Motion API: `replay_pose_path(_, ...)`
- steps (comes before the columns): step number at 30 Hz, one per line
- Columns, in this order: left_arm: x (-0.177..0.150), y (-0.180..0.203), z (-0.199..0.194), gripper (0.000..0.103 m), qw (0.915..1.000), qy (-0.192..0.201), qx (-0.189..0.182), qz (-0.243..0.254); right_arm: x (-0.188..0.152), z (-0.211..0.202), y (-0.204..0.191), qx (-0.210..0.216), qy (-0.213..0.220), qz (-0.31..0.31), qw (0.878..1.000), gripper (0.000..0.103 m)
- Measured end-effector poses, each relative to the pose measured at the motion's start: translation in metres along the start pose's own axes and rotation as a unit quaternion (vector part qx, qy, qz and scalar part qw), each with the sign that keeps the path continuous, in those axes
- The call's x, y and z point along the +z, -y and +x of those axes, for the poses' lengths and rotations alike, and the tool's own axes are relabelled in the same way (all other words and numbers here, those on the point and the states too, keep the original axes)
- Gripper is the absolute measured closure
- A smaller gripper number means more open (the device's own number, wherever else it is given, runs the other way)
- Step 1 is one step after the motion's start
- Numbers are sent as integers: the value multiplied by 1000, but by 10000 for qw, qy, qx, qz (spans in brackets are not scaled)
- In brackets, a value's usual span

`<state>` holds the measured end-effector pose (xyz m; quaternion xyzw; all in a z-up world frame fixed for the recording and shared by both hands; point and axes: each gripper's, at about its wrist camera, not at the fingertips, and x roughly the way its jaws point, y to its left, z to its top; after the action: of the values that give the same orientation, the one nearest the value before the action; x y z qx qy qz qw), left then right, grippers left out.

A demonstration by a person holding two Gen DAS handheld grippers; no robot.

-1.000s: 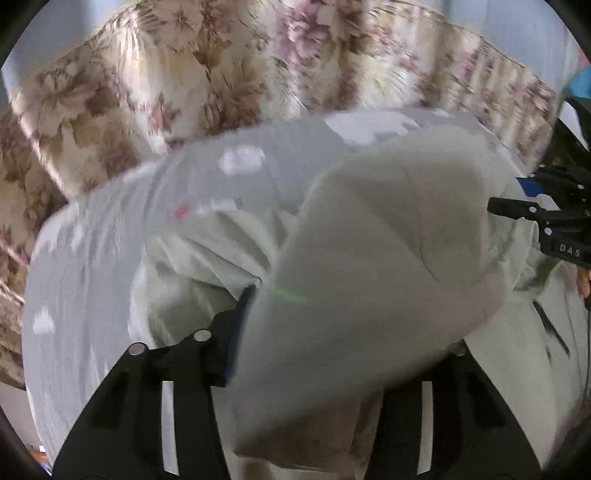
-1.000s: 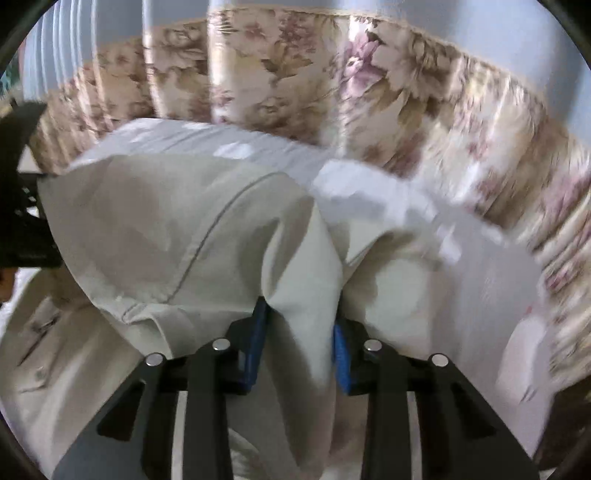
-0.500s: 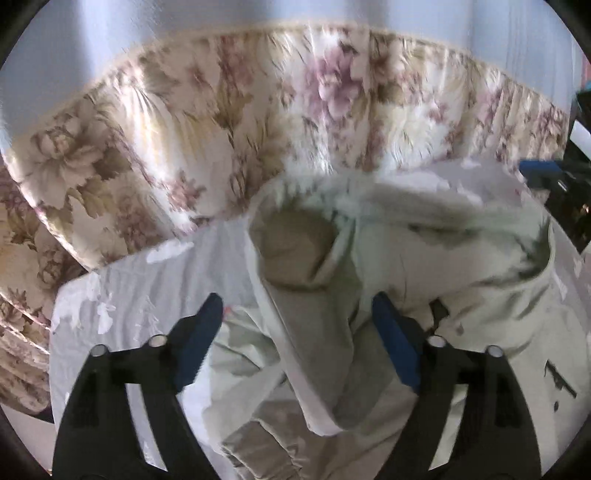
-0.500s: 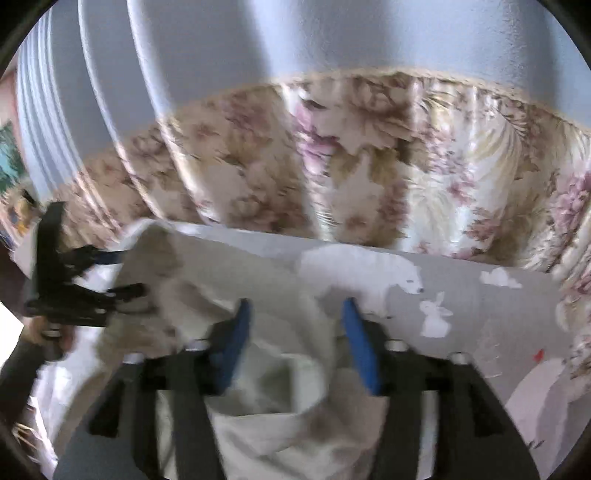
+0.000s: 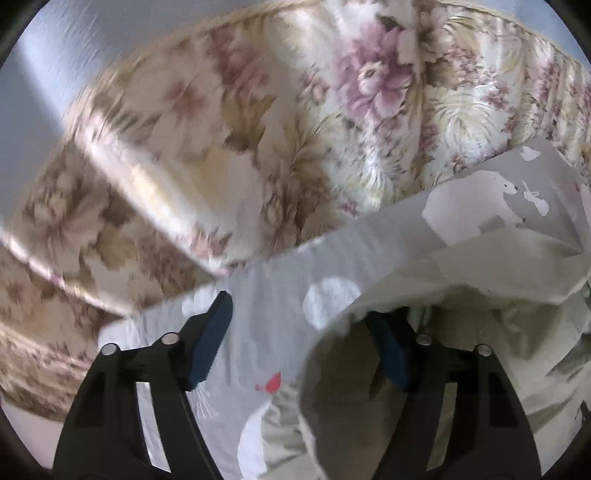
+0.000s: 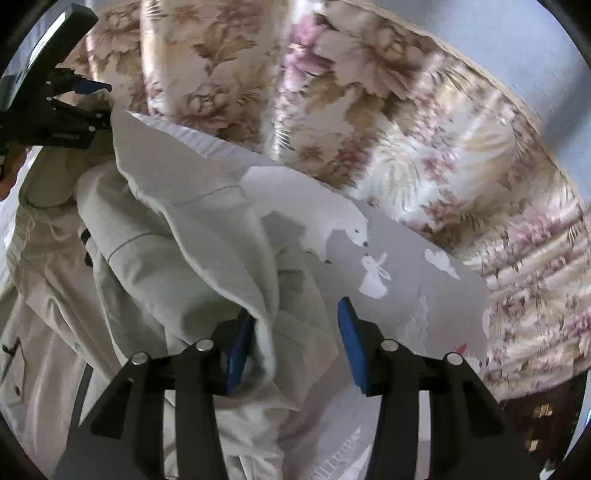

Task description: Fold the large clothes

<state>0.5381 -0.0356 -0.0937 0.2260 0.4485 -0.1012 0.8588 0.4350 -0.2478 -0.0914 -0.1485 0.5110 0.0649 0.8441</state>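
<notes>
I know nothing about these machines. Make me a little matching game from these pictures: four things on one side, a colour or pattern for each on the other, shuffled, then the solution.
Things:
1. garment
2. bedsheet
3. curtain
4. gripper pads

Looks:
A. blue
B. pink and beige flowers
C. plain pale cream
D. grey with white animals

Pairs: 1-C, 2-D, 3-B, 4-A

Floral curtain (image 5: 258, 147) hangs before a pale blue wall (image 6: 498, 33).
</notes>
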Motion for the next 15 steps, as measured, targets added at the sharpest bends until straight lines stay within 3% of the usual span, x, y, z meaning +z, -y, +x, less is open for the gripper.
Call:
replay_pose_path(1, 4, 4, 0, 62, 10000, -1, -5, 99, 0, 2, 1, -4, -57, -12, 10000, 57)
replay_pose_path(2, 8, 9, -1, 77, 9997, -52, -146, 186, 1, 7, 1, -24, -101, -41, 9999, 61)
replay_pose_path(3, 10, 11, -1, 96, 9993, -128, -286, 182, 1, 11, 1, 6, -145, -65, 9999, 76)
replay_pose_path(5, 10, 13, -8, 99, 9995, -77, -250, 174, 3, 11, 0, -80, 54, -44, 9999, 86)
replay_pose_path(6, 7, 12, -21, 99, 9996, 135, -173, 199, 4, 6, 1, -184, 244, 11, 9995, 91)
replay_pose_path(9, -10, -8, -75, 99, 9961, 776, -329, -266, -2, -30, 7, -53, 1068, 264, 9939, 93)
replay_pose_path(12, -50, -22, -138, 99, 9872, 1351, -626, -570, -25, -80, 3, 97, 1762, 267, 9839, 93)
replay_pose_path(15, -109, -18, -171, 98, 9858, 1344, -783, -637, -62, -116, -7, 308, 2111, 208, 9767, 93)
